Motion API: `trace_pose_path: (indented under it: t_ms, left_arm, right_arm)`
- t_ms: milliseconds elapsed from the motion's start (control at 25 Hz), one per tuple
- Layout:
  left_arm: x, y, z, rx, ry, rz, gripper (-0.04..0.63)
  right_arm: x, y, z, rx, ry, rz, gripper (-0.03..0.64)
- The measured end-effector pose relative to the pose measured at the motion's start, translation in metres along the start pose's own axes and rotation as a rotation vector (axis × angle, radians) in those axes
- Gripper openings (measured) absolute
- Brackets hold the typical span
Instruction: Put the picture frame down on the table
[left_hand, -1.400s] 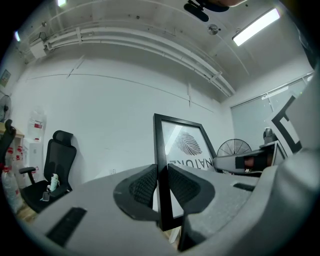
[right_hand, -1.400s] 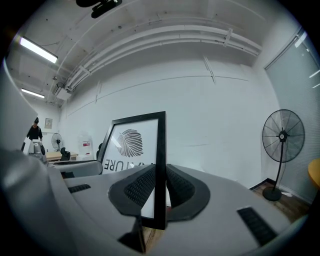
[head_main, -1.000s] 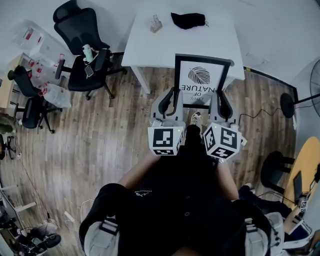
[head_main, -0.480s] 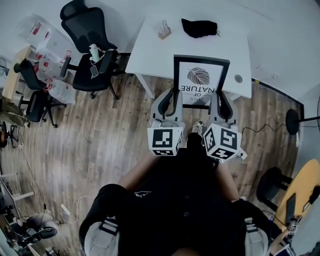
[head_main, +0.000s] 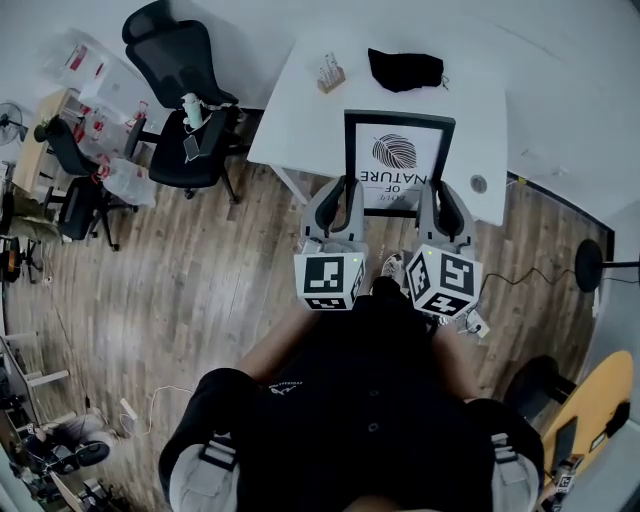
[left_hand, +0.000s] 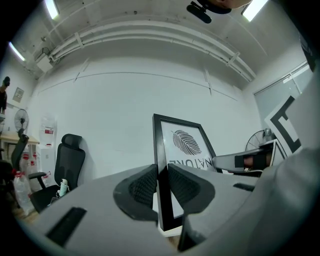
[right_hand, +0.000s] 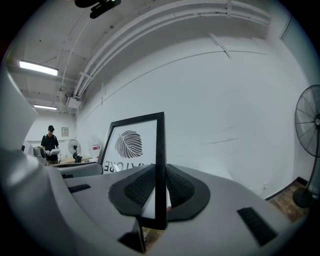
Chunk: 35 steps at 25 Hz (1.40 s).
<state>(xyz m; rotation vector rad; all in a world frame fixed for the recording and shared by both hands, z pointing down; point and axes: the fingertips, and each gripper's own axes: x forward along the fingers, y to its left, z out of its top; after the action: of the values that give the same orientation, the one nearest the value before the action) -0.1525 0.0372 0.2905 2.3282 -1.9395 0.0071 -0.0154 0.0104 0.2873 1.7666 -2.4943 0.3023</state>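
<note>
Placement not yet made. Picture frame (head_main: 398, 160) is held upright in the air, seen at upper centre of the head view across the near edge of the white table (head_main: 300, 100); no contact with the tabletop is shown. Left gripper (head_main: 345, 190) is clamped on the frame's left rail, right gripper (head_main: 443, 190) on its right rail. Long axis is judged vertical. The printed face is turned toward the person, lettering inverted. Lowering and release are outstanding.
</note>
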Motion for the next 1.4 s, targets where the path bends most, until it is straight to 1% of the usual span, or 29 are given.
trace_pose_path:
  t_ms: [440,640,840,1040,1200,1400]
  left_arm:
    - [0.092,-0.023,0.006,-0.007,0.006,0.065,0.074]
    - [0.125,-0.04,0.005,-0.018,0.004,0.093,0.074]
    - [0.151,-0.052,-0.002,-0.011,0.019,0.103,0.074]
    - [0.167,-0.065,-0.006,-0.008,0.038,0.083,0.074]
    - [0.186,-0.078,-0.009,-0.014,0.052,0.047,0.074]
    - [0.206,-0.083,-0.017,-0.023,0.073,-0.007,0.074]
  right_arm:
    - [0.078,-0.066,0.021,0.002,0.021,0.067,0.064]
    - [0.101,-0.097,0.027,-0.003,0.023,0.094,0.066]
    - [0.121,-0.122,0.023,0.012,0.034,0.1,0.066]
    - [0.123,-0.141,0.024,0.015,0.042,0.087,0.066]
    - [0.129,-0.161,0.024,0.02,0.054,0.05,0.066]
    - [0.137,-0.176,0.018,0.027,0.064,-0.003,0.066]
